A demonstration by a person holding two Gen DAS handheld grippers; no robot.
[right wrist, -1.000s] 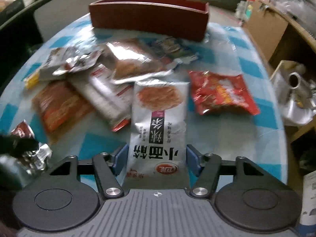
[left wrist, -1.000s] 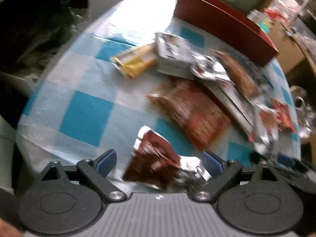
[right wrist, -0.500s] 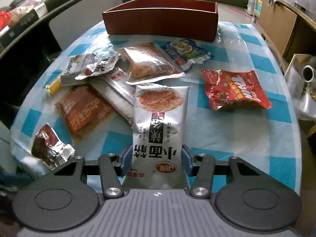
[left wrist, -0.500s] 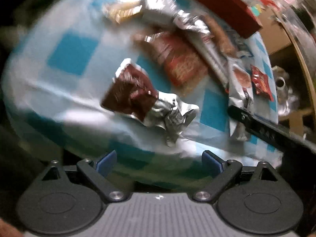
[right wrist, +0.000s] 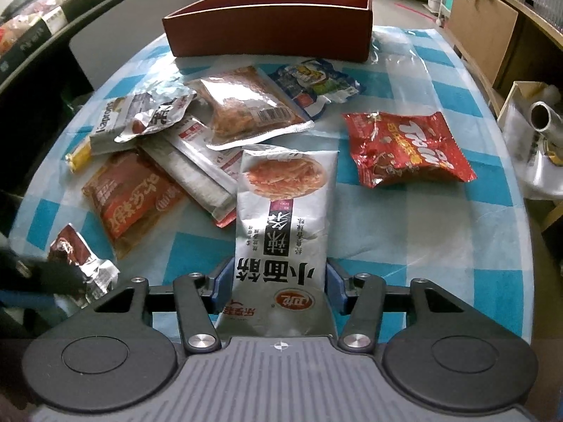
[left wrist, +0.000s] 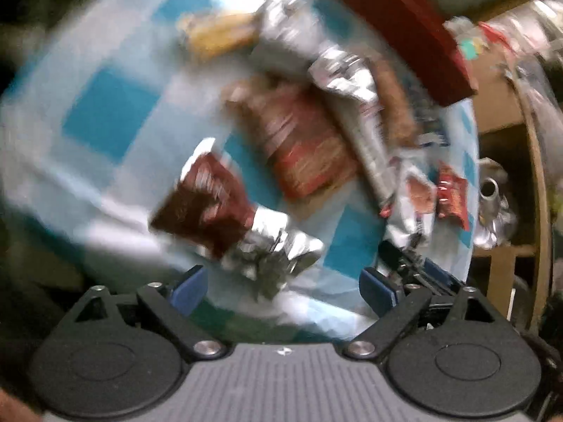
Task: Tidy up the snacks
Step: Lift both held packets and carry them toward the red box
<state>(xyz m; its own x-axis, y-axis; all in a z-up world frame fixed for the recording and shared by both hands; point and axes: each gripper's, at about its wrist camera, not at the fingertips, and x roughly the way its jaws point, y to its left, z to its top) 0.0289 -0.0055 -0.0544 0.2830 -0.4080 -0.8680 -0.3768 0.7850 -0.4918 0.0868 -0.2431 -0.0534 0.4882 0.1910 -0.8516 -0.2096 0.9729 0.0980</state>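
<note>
My right gripper (right wrist: 278,286) is shut on the near end of a silver noodle-snack packet (right wrist: 285,207) and holds it over the checked tablecloth (right wrist: 404,239). A red-brown box (right wrist: 271,40) stands open at the far edge. My left gripper (left wrist: 281,286) is open, just in front of a crumpled brown and silver packet (left wrist: 225,218) at the table's near left edge; that packet also shows in the right wrist view (right wrist: 75,256). The left wrist view is blurred.
Loose packets lie between me and the box: an orange one (right wrist: 130,200), a clear one (right wrist: 246,105), a blue one (right wrist: 316,84), a red one (right wrist: 404,147), and several silver ones (right wrist: 155,119). Shelves stand left, cabinets right.
My right gripper has closed on the silver packet and lifted it. My left gripper drew back off the table edge, then came forward again toward the brown packet, still open.
</note>
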